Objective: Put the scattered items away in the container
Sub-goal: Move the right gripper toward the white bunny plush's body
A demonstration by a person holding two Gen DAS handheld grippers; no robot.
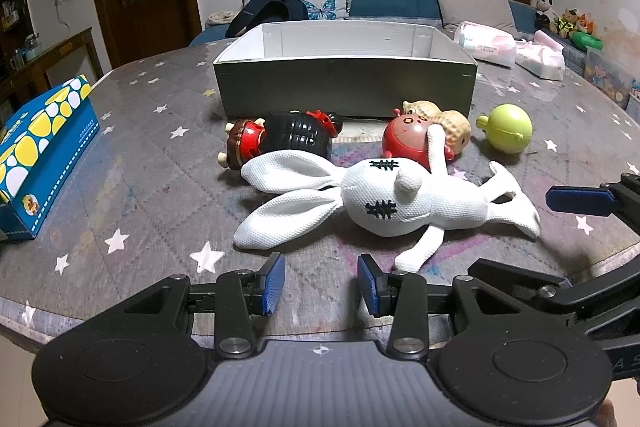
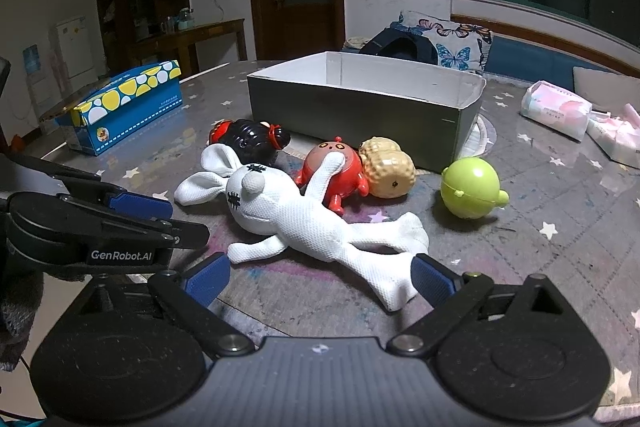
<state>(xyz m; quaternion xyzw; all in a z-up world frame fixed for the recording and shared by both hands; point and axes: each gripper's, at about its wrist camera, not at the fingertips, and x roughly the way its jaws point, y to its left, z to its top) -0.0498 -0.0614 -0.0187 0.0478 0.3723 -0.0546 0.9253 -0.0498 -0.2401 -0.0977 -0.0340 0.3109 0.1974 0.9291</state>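
Note:
A white plush rabbit (image 1: 400, 199) (image 2: 296, 219) lies face up in the middle of the star-patterned table. Behind it are a black-and-red doll (image 1: 296, 139) (image 2: 252, 141), a red round toy (image 1: 408, 139) (image 2: 340, 167), a peanut toy (image 1: 452, 127) (image 2: 390, 167) and a green ball toy (image 1: 508, 129) (image 2: 472, 193). The grey box (image 1: 344, 87) (image 2: 360, 111) with a white inside stands behind them with nothing showing in it. My left gripper (image 1: 322, 283) is open and holds nothing, just short of the rabbit's arm. My right gripper (image 2: 320, 281) stands wide open around the rabbit's legs, its pads not pressing.
A blue and yellow tissue box (image 1: 40, 155) (image 2: 128, 107) stands at the left. Pink tissue packs (image 1: 488, 43) (image 2: 556, 111) lie at the back right. The table's round edge runs close below both grippers. A sofa with cushions sits beyond the table.

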